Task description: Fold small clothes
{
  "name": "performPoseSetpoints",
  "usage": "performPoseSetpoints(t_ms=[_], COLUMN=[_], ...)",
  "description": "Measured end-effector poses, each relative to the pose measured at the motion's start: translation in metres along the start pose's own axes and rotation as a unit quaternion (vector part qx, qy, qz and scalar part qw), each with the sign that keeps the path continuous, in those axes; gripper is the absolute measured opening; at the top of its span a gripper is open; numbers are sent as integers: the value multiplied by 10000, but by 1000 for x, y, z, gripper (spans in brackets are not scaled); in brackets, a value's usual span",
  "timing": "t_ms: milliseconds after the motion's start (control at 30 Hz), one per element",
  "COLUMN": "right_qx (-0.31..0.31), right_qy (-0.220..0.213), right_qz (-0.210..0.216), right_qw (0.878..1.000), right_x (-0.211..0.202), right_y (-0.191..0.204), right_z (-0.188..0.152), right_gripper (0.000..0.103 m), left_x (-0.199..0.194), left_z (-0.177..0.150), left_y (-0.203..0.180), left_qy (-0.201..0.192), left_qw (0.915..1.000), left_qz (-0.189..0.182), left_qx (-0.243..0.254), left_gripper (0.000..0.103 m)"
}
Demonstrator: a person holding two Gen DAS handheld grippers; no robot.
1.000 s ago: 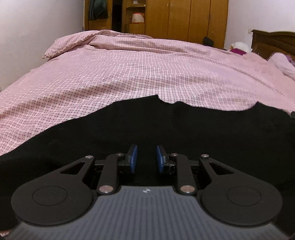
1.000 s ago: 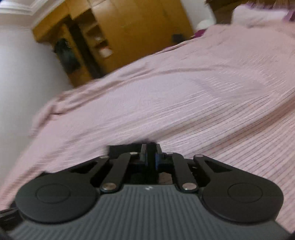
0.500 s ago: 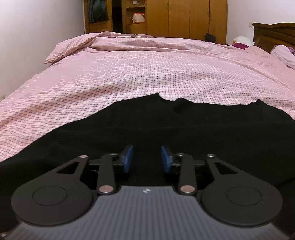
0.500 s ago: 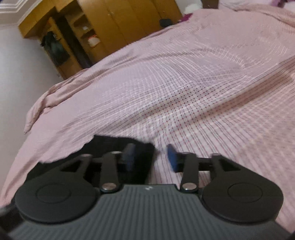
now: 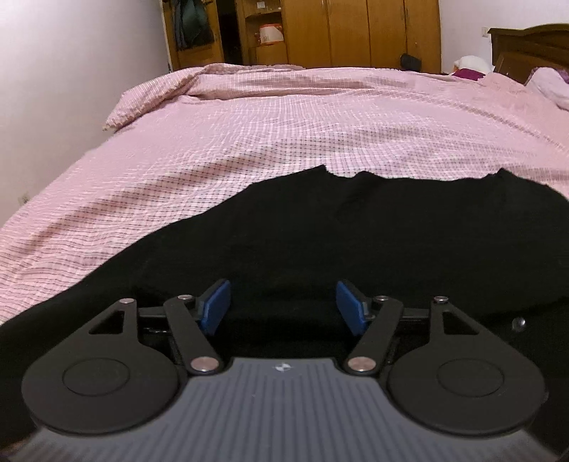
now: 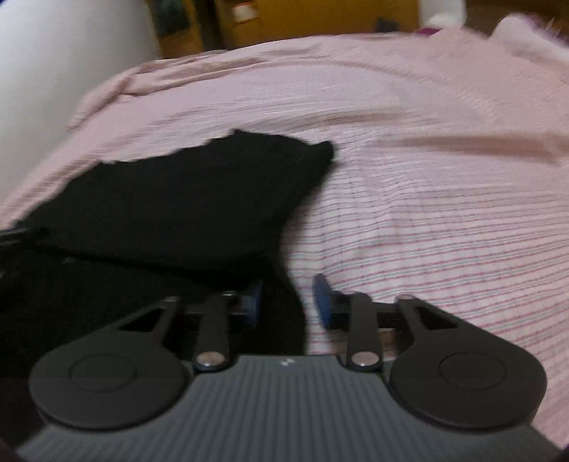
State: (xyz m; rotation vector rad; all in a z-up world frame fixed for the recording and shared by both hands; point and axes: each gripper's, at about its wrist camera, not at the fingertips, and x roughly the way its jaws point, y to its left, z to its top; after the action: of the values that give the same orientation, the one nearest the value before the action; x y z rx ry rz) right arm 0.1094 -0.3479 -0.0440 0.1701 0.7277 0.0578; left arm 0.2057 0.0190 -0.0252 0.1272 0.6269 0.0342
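Observation:
A black garment (image 5: pixel 355 231) lies folded flat on the pink checked bed cover (image 5: pixel 284 117). My left gripper (image 5: pixel 282 307) hovers low over the garment's near part. Its jaws are opening, with blue pads wide apart and no cloth pinched between them. In the blurred right wrist view the garment (image 6: pixel 199 199) fills the left half. My right gripper (image 6: pixel 287 302) sits at its right edge with the jaws closing. A strip of the black edge lies between the pads, and a gap still shows beside it.
The bed cover (image 6: pixel 444 177) spreads far ahead and to the right. A rumpled quilt fold (image 5: pixel 160 92) lies at the far left corner. A wooden wardrobe (image 5: pixel 355 32) stands behind the bed, with a headboard (image 5: pixel 526 46) and a pillow (image 5: pixel 551 81) at the right and a white wall (image 5: pixel 71 71) at the left.
The left jaws have spread from narrow to wide over the garment. The right gripper let go of the black cloth, swung right along the garment's edge, opened wide, then narrowed.

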Motion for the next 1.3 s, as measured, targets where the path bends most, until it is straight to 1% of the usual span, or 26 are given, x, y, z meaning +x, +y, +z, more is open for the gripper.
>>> performPoseSetpoints(t_ms=[100, 167, 300, 333, 467, 533, 600, 767, 867, 933, 1000, 1167, 1233, 1300], right_qx=[287, 473, 677, 702, 697, 646, 583, 495, 417, 366, 317, 283, 394, 609], right_qy=[-76, -111, -119, -118, -275, -415, -554, -753, -793, -835, -854, -699, -633, -466], right_qz=[-149, -199, -298, -326, -80, 42, 128, 364, 449, 424, 372, 267, 261, 240], right_qw=[9994, 9986, 9972, 9969, 9972, 9970, 9967, 9953, 9950, 9949, 9951, 9968, 9969, 9968], right_x=[-4, -9, -15, -21, -41, -54, -67, -93, -104, -109, -112, -109, -106, -102], right_y=[-6, -8, -9, -6, 9, 18, 28, 49, 61, 68, 74, 82, 81, 79], right_z=[-1, -2, -2, -3, -2, -2, -1, -5, -13, -21, -29, -43, -48, -50], right_gripper=[30, 31, 33, 35, 38, 47, 50, 51, 53, 59, 60, 60, 60, 60], left_x=[-14, -23, -45, -51, -78, -93, -107, -136, -148, -151, -152, -146, -142, -137], left_z=[-3, -5, -8, -9, -3, 1, 3, -7, -24, -39, -53, -84, -92, -98], left_y=[2, 9, 36, 42, 70, 85, 98, 128, 148, 161, 172, 191, 194, 195], left_qy=[-89, -90, 37, 46, 43, 17, -3, 26, 154, 328, 509, 829, 929, 1020], left_qw=[9998, 9998, 9994, 9990, 9971, 9959, 9948, 9900, 9845, 9787, 9723, 9542, 9478, 9437], left_qz=[86, 152, 150, 171, 375, 485, 581, 927, 1110, 1214, 1258, 1105, 1108, 1137], left_qx=[163, 131, -321, -405, -658, -762, -841, -1066, -1351, -1624, -1902, -2652, -2842, -2934], left_gripper=[72, 72, 73, 73, 74, 76, 77, 79, 81, 82, 82, 82, 82, 83])
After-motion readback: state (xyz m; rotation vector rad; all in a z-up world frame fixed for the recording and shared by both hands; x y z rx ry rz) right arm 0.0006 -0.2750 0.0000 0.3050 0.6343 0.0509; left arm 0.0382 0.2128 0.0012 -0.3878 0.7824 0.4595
